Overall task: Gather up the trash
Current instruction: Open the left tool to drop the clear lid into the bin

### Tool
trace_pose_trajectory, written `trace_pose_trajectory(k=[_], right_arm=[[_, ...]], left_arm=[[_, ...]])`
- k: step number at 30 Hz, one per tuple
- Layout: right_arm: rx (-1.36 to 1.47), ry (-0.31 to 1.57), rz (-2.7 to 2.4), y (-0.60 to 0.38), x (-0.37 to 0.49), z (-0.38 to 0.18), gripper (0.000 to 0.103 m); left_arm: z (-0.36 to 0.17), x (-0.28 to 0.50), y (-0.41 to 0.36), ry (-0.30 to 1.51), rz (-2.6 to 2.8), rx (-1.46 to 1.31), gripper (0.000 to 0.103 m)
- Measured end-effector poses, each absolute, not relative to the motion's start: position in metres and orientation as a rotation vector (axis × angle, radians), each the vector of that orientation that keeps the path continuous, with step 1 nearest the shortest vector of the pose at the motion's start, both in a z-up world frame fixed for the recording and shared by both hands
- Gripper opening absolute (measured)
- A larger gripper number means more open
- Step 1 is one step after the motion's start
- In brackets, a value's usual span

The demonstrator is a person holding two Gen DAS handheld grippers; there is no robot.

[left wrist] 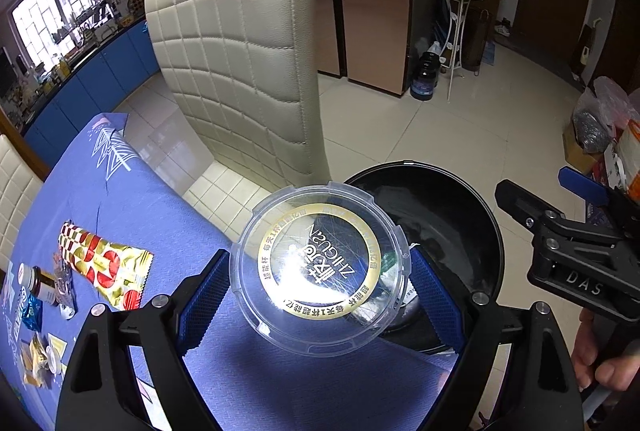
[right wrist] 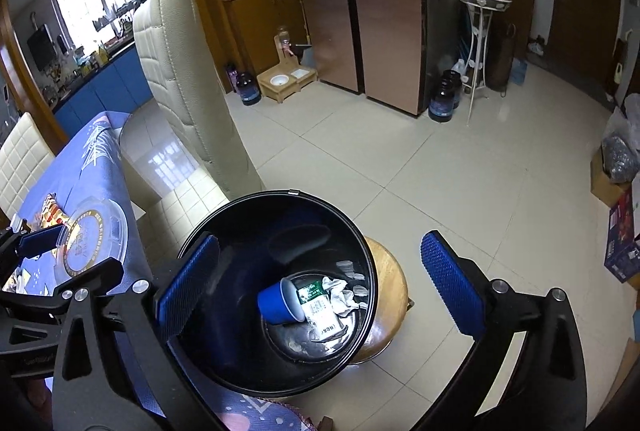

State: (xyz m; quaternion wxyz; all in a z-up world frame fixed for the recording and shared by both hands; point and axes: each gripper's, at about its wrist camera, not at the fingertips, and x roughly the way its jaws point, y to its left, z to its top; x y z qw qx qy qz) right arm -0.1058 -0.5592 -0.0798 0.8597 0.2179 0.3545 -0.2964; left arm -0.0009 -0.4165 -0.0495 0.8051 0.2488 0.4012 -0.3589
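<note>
1. My left gripper [left wrist: 320,295] is clamped on a clear round plastic lid [left wrist: 322,269]; the blue fingers [left wrist: 202,295] press its rim from both sides.
2. The lid carries a gold ring of print and hangs at the edge of the bench [left wrist: 100,191], partly over the black trash bin [left wrist: 452,219].
3. From the right wrist view the same lid [right wrist: 90,243] shows at the far left, held above the blue cloth of the bench [right wrist: 80,171].
4. My right gripper [right wrist: 320,287] is empty, its fingers [right wrist: 454,287] wide apart, hovering over the mouth of the trash bin [right wrist: 224,359].
5. In the left wrist view the right gripper [left wrist: 560,227] sits at the right edge, just beyond the bin's rim, with my hand [left wrist: 600,363] on its handle.
6. The bin stands on a round wooden stool [right wrist: 390,283] on the tiled floor, just beside the bench.
7. At the bottom of the bin lie a blue paper cup [right wrist: 278,301] on its side, a printed wrapper [right wrist: 320,307] touching the cup's mouth, and crumpled white paper [right wrist: 340,293] beside it.
8. On the bench, well apart from the lid, remain a red and gold snack wrapper [left wrist: 104,263], a small brown bottle [left wrist: 40,285] with a white cap, a blue packet [left wrist: 32,313] and some small gold wrappers [left wrist: 38,359].
9. A cream quilted chair [left wrist: 240,59] stands at the far side of the bench.
</note>
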Motion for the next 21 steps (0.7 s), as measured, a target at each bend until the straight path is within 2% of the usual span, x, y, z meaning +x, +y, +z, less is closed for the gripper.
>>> trace_pose_trajectory(k=[11,21], right_arm=[[0.473,0.724,-0.653,-0.567,-0.115,-0.076,0.100],[0.483,0.715,-0.665,-0.568,-0.119,-0.075,0.100]], left_arm=[[-0.043,-0.014,-0.432,0.849,-0.831,0.538,0.086],[-0.044,-0.004,-0.431,0.947,-0.875,0.459,0.087]])
